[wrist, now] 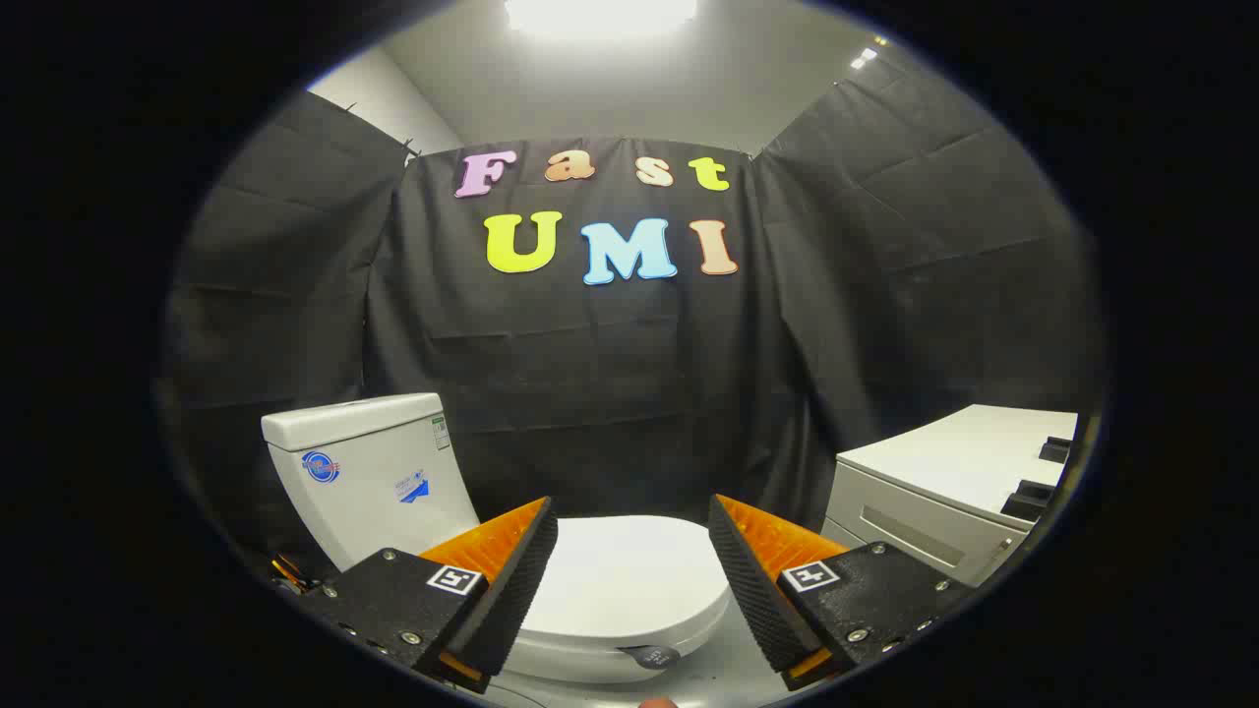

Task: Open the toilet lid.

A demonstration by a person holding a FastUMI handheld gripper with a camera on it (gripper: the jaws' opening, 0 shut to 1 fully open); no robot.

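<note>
Fingers [536, 565] spread wide apart, nothing gripped between them. Gripper [632, 521] held above toilet. Toilet lid [629, 575] seen closed, lying flat between and just beyond fingers, not touched. Cistern [369, 472] set behind lid, off to left finger's side. White cabinet [959, 482] placed beyond right finger, apart from toilet.

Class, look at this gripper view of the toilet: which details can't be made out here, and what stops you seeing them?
- Toilet lid side edges: covered by the open gripper's fingers.
- Tank stickers: too small to read.
- Lid hinge: hidden behind a finger.
- White cabinet: cut off by the view's edge.
</note>
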